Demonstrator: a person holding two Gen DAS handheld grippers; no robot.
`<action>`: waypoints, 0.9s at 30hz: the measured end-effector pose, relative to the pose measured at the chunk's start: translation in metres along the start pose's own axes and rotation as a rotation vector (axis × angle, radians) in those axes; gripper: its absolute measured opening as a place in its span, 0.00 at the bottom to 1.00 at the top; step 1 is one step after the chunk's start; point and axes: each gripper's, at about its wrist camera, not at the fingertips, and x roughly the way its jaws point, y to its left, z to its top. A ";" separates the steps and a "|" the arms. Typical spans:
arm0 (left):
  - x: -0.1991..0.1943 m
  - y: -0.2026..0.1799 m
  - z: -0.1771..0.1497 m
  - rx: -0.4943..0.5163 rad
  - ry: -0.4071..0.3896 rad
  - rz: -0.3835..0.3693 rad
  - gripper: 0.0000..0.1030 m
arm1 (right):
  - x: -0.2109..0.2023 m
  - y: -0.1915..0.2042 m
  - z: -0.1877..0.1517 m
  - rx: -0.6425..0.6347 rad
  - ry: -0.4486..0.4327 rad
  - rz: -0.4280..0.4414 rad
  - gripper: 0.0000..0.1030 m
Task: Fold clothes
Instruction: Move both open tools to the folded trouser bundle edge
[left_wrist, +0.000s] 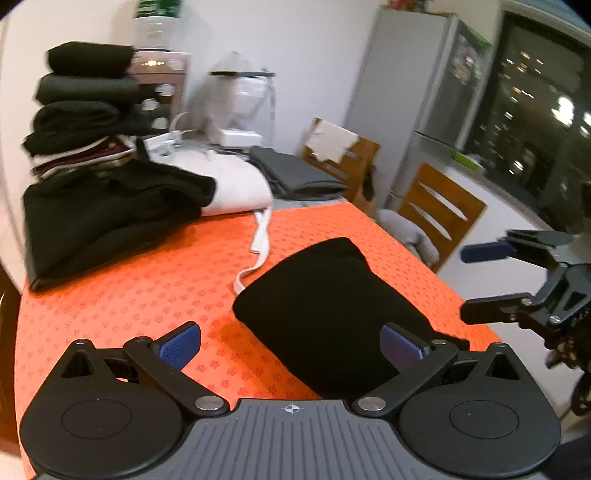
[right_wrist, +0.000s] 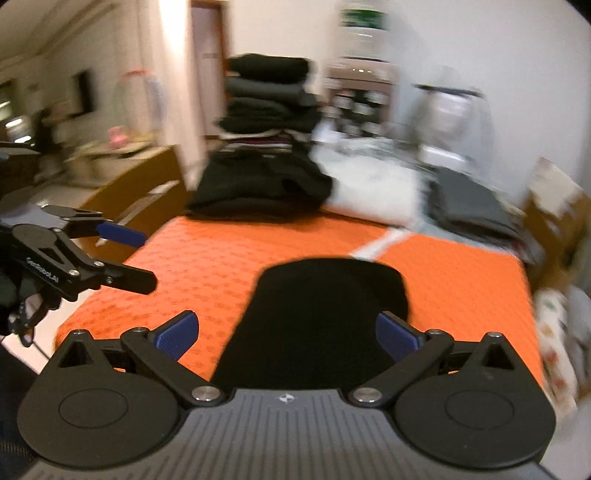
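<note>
A tall stack of folded dark clothes (left_wrist: 83, 99) rises at the far left of the table (left_wrist: 155, 280), which is covered in an orange patterned cloth. In front of the stack lies a loosely folded black garment (left_wrist: 110, 214), partly overlapping a white garment (left_wrist: 236, 184) whose strap (left_wrist: 258, 240) trails forward across the orange surface. Right of the white piece sits a folded grey garment (left_wrist: 295, 173) at the table's far edge, with two wooden chairs (left_wrist: 436, 210) and a grey refrigerator (left_wrist: 417, 103) beyond it.

Near the front of the table rests a folded black bundle (left_wrist: 332, 306), a compact, smooth-topped rectangle lying flat on the orange cloth; the strap's end touches its far left corner. The left gripper (left_wrist: 291, 347) is spread wide, its blue pads (left_wrist: 181, 345) on either side of the bundle's near end, the right one in front of the black fabric; no fabric is pinched between them. At the far right of the left wrist view, the right gripper (left_wrist: 480, 284) hangs off the table's right edge, also wide apart and holding nothing.

The right wrist view, blurred, shows the right gripper (right_wrist: 288, 336) open over the same black bundle (right_wrist: 325, 317), with the left gripper (right_wrist: 136, 254) at its left, beside the table's edge.
</note>
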 end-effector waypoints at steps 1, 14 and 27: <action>-0.001 -0.001 -0.002 -0.014 -0.003 0.022 1.00 | 0.005 -0.005 0.004 -0.036 0.000 0.040 1.00; -0.012 -0.054 -0.018 -0.212 -0.059 0.330 1.00 | 0.072 -0.058 0.032 -0.525 0.166 0.533 0.98; 0.055 -0.131 -0.020 -0.281 -0.028 0.430 0.82 | 0.093 -0.094 0.053 -0.672 0.211 0.730 0.64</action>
